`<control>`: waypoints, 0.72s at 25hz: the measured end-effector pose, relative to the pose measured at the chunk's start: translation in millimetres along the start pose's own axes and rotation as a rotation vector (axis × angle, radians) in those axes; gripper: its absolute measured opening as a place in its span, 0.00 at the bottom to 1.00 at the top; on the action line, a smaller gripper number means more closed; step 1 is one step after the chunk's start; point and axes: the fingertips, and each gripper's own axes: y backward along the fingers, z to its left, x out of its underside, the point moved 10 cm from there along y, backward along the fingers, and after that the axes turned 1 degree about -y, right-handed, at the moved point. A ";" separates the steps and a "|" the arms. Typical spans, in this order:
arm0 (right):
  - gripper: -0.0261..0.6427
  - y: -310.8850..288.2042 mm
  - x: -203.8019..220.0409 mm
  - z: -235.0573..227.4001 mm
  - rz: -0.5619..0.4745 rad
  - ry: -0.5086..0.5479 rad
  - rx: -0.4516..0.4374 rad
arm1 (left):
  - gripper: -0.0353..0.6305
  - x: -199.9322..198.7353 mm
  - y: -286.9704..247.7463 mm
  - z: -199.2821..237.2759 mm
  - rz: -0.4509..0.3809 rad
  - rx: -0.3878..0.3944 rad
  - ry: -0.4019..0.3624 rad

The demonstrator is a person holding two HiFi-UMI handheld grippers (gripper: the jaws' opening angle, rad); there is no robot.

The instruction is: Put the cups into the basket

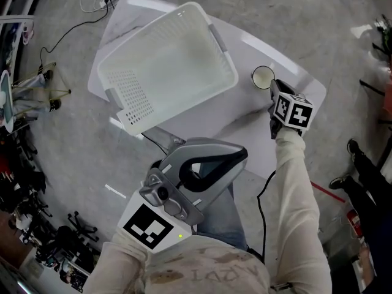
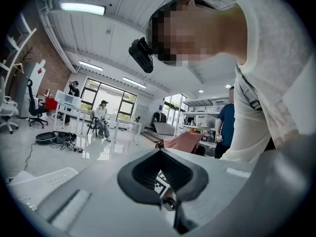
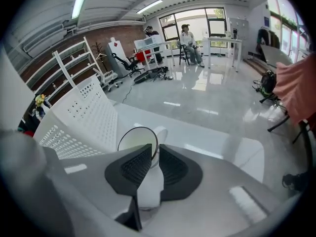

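Right tongs [image 3: 153,158]: narrowed onto the wall of the cup [image 3: 134,141]. One dark pad is seen inside the rim and the other outside it, with the white wall pinched between them.
Cup: a white cup standing upright on the counter [image 1: 254,136], near its far right part. Its handle is turned away from the right tongs. In the head view it is seen just beyond the tips of the right tongs.
Right marker cube [image 1: 293,111]: mounted on the right tongs, above the wrist of a pale sleeve [image 1: 293,182].
Left tongs [image 1: 237,157]: closed, the tips brought together, with nothing held between them. They are held low and close to the person's body, well apart from the cup, and are pointed upward toward the person.
Left marker cube [image 1: 150,225]: seen at the near end of the left tongs.
Basket [image 1: 131,97]: a white perforated plastic basket resting on the left part of the counter, its open side up. It lies to the left of the cup and apart from it.
Counter: a white top on which both the basket and the cup are carried.
Floor [image 1: 67,127]: grey and glossy; a black cable [image 1: 67,32] is seen running across it beyond the left edge of the counter.
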 end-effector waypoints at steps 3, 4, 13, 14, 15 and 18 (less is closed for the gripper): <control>0.15 -6.4 -9.4 1.8 0.041 0.010 0.028 | 0.05 0.1 0.6 2.5 -0.002 -0.012 -0.001; 0.15 -9.9 -11.2 2.6 0.058 0.014 0.035 | 0.05 0.0 0.8 3.5 -0.003 -0.016 -0.001; 0.13 -30.3 -20.4 14.5 0.140 0.096 0.164 | 0.05 4.0 6.7 10.0 0.009 -0.041 0.003; 0.12 -30.8 -20.6 16.7 0.141 0.117 0.178 | 0.05 4.3 7.6 10.5 0.010 -0.044 0.002; 0.12 -30.8 -20.1 18.2 0.139 0.127 0.187 | 0.05 4.2 8.6 10.8 0.010 -0.046 0.002; 0.12 -26.7 -16.0 20.0 0.133 0.127 0.196 | 0.05 2.2 12.5 10.5 0.008 -0.052 -0.004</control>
